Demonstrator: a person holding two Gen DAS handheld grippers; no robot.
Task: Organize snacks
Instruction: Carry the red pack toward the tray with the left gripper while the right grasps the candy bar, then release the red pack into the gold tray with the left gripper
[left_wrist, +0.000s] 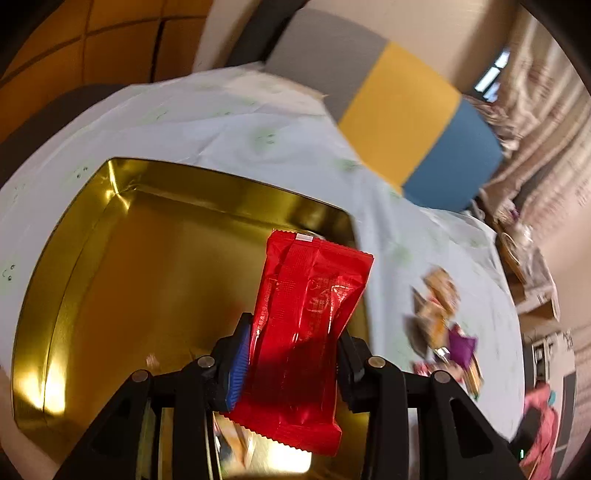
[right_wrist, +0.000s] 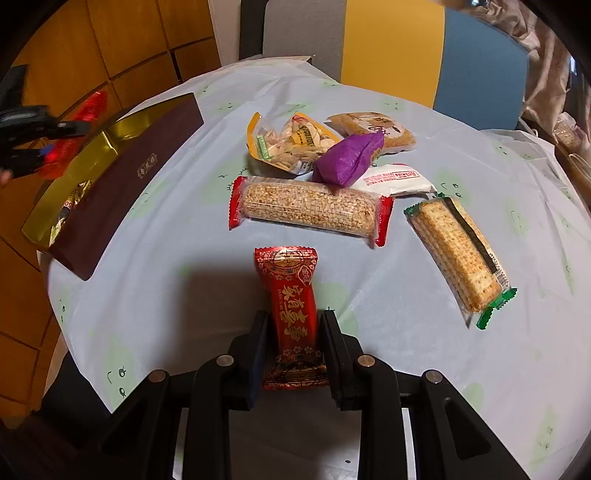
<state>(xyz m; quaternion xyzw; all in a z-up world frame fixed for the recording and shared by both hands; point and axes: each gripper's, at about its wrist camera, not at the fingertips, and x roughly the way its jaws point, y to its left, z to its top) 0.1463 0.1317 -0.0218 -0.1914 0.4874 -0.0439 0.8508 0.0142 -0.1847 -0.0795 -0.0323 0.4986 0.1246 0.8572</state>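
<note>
Two grippers each clamp a red packet: left gripper (left_wrist: 291, 354) holds the plain packet (left_wrist: 306, 332) above the gold box (left_wrist: 110, 258), and a loose pinch could drop it outside; right gripper (right_wrist: 293, 347) grips the lettered packet (right_wrist: 293, 317).

Your left gripper (left_wrist: 291, 354) is matte black plastic, its angular linkage arms pinned with round silver rivets, and one finger wears a ribbed blue pad (left_wrist: 239, 363) (the opposite pad is hidden). Your right gripper (right_wrist: 293, 347) has the same black frame, four silver rivets across its links, and dark flat fingers (right_wrist: 258, 343).
</note>
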